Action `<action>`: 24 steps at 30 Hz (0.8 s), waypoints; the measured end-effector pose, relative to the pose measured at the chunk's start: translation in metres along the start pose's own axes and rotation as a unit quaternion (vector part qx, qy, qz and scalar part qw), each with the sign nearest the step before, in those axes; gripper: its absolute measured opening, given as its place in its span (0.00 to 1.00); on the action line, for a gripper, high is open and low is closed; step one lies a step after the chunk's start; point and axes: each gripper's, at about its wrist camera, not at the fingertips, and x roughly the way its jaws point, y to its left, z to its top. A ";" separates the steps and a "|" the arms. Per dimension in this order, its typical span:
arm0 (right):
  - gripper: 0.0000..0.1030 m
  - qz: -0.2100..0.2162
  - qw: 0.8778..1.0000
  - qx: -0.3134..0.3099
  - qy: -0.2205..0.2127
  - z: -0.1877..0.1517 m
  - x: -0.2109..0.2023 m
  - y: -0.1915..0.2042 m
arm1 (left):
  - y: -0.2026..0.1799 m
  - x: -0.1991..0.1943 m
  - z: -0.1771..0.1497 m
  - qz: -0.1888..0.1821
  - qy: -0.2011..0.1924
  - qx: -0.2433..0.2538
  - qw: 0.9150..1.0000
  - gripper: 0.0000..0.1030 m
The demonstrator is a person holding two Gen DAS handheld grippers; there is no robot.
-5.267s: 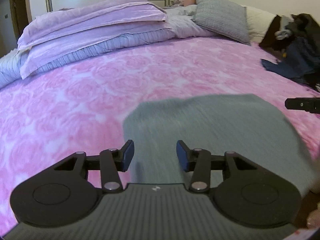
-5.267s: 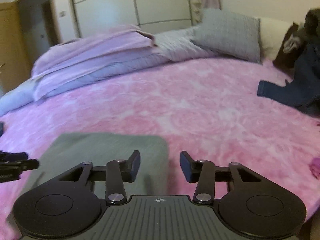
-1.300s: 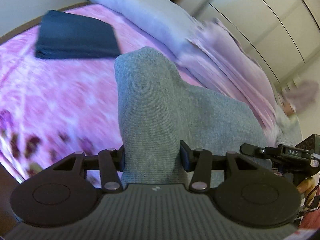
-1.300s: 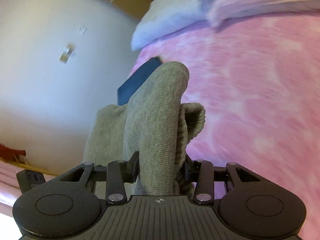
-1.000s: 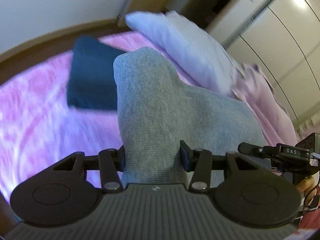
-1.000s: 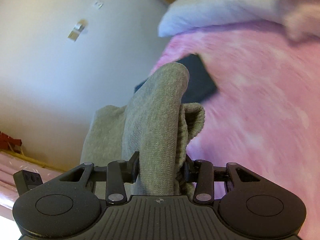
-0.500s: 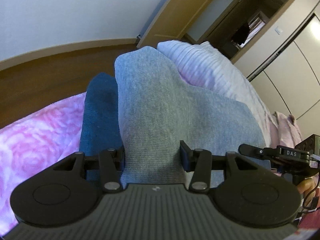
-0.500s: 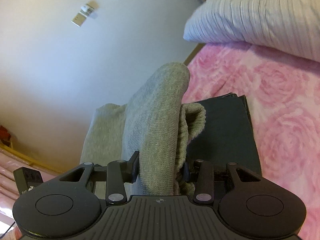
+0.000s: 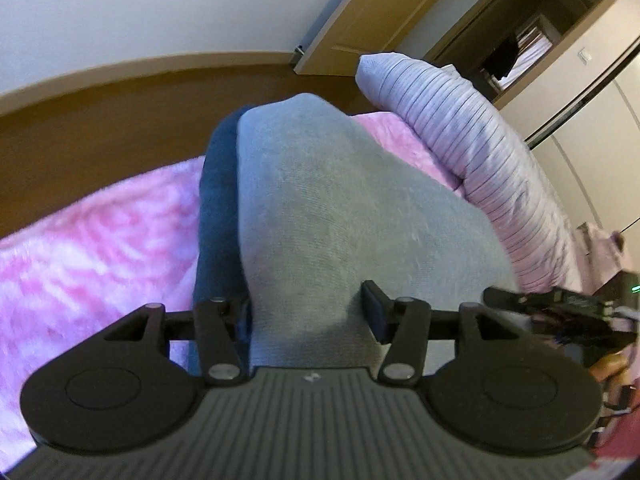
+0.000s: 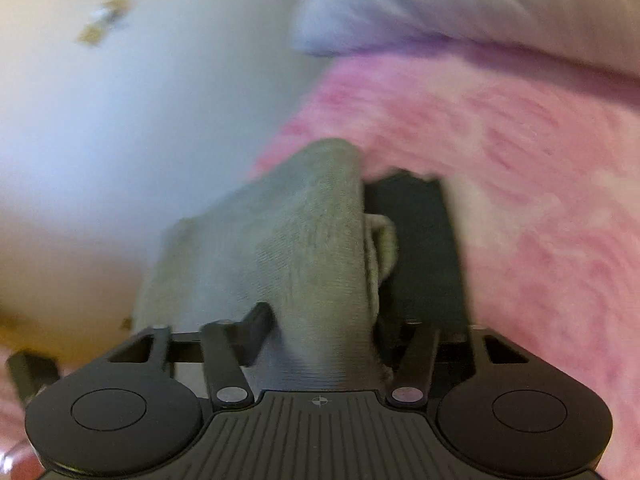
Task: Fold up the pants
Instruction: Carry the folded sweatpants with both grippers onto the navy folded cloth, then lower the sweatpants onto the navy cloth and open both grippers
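The folded grey pants (image 9: 336,216) fill the middle of the left wrist view, and my left gripper (image 9: 306,314) is shut on their near edge. In the right wrist view the same grey pants (image 10: 304,240) bunch between the fingers of my right gripper (image 10: 324,328), which is shut on them. Directly under the grey pants lies a folded dark blue garment (image 9: 218,200), seen as a dark slab (image 10: 420,248) in the right wrist view. The grey bundle hangs just above or rests on that dark piece; I cannot tell which. The right view is blurred.
The pink rose-patterned bedspread (image 9: 100,232) ends at a brown wooden bed edge (image 9: 100,120) close behind the dark garment. A striped lilac pillow (image 9: 460,148) lies to the right. A white wall (image 10: 140,80) stands beyond. The other gripper's tip (image 9: 560,304) shows at far right.
Both grippers have carried the grey pants leftward across the bed and down over the folded dark blue garment. Their grips are unchanged.
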 end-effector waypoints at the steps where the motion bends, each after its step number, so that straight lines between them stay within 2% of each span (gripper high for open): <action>1: 0.54 -0.012 1.000 0.010 -0.006 -0.001 -0.003 -0.002 | -0.001 -0.005 0.000 0.002 -0.004 0.007 1.000 0.48; 2: 0.54 -0.025 0.999 0.007 -0.024 -0.002 -0.010 0.001 | -0.003 -0.015 0.002 0.010 -0.012 0.021 1.000 0.48; 4: 0.54 -0.091 0.993 -0.011 -0.074 -0.004 -0.029 0.012 | -0.003 -0.032 0.007 0.027 -0.031 0.034 0.999 0.44; 7: 0.53 -0.194 0.967 -0.067 -0.151 -0.004 -0.049 0.038 | -0.006 -0.048 0.023 0.042 -0.057 0.029 0.997 0.43; 8: 0.51 -0.198 0.959 -0.107 -0.171 -0.004 -0.049 0.050 | -0.013 -0.046 0.030 0.047 -0.059 0.039 0.996 0.43; 12: 0.34 -0.191 0.935 -0.242 -0.173 -0.010 -0.019 0.089 | -0.055 -0.022 0.037 0.054 -0.061 0.124 0.989 0.41; 14: 0.28 -0.204 0.923 -0.284 -0.162 -0.014 0.009 0.093 | -0.067 0.000 0.031 0.067 -0.052 0.157 0.984 0.41; 17: 0.27 -0.240 0.901 -0.324 -0.160 -0.017 0.048 0.079 | -0.073 0.028 0.020 0.114 -0.058 0.219 0.967 0.38; 18: 0.27 -0.248 0.900 -0.322 -0.158 -0.013 0.058 0.070 | -0.072 0.036 0.018 0.124 -0.057 0.236 0.962 0.40; 20: 0.27 -0.243 0.911 -0.297 -0.152 0.001 0.066 0.057 | -0.071 0.044 0.014 0.129 -0.059 0.259 0.956 0.41; 22: 0.28 -0.243 0.914 -0.294 -0.139 0.012 0.071 0.053 | -0.069 0.044 0.016 0.125 -0.056 0.248 0.959 0.41; 24: 0.28 -0.241 0.914 -0.298 -0.130 0.010 0.060 0.056 | -0.070 0.035 0.019 0.125 -0.053 0.231 0.963 0.38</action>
